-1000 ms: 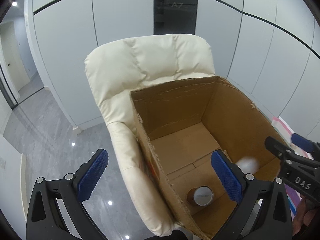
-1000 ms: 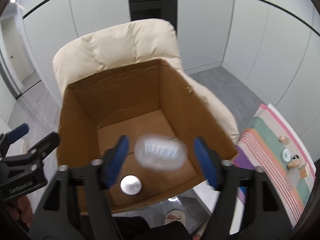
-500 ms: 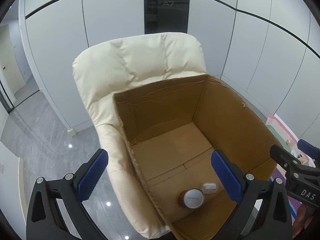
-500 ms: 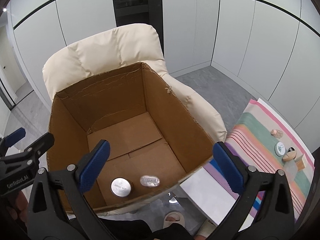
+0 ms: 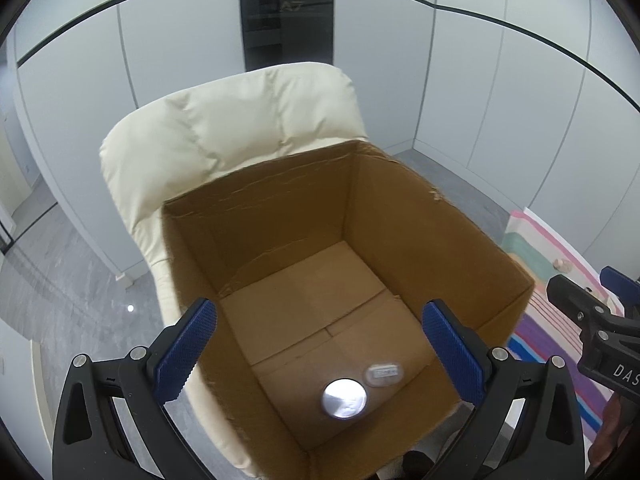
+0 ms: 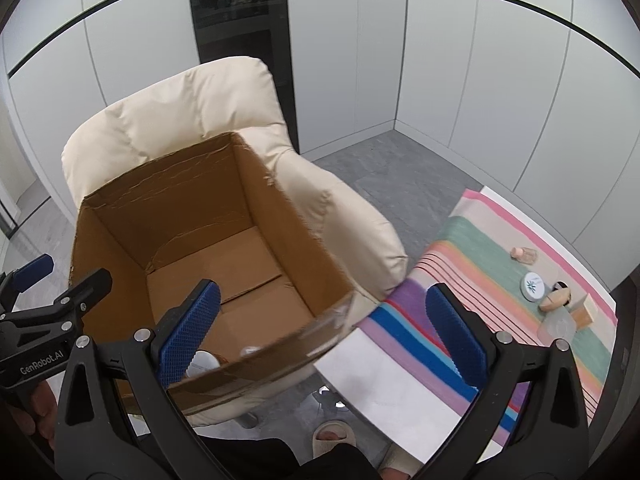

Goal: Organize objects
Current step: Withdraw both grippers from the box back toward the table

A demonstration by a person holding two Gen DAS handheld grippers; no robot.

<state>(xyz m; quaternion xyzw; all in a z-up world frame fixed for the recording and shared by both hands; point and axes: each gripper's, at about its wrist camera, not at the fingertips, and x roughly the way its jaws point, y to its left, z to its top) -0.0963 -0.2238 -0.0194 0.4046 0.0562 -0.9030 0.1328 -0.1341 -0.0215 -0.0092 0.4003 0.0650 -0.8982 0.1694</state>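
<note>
The cardboard box (image 5: 400,216) is matt brown corrugated board with ragged, torn top edges. Inside the box, a round lid (image 5: 344,398) shines like polished metal, and just beside it lies a small clear plastic container (image 5: 383,372). The armchair (image 5: 240,120) behind the box is cream, softly quilted upholstery. The gripper pads (image 5: 186,350) are blue, finely ribbed rubber on black matt plastic. The striped cloth (image 6: 472,280) beside the box looks woven.

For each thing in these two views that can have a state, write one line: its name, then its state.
cardboard box: open-topped, standing on the chair.
silver-lidded jar: upright on the box floor.
small clear container: lying on the box floor, beside the jar.
left gripper: open, empty.
right gripper: open, empty.
white round tin: on the striped cloth, lid on.
</note>
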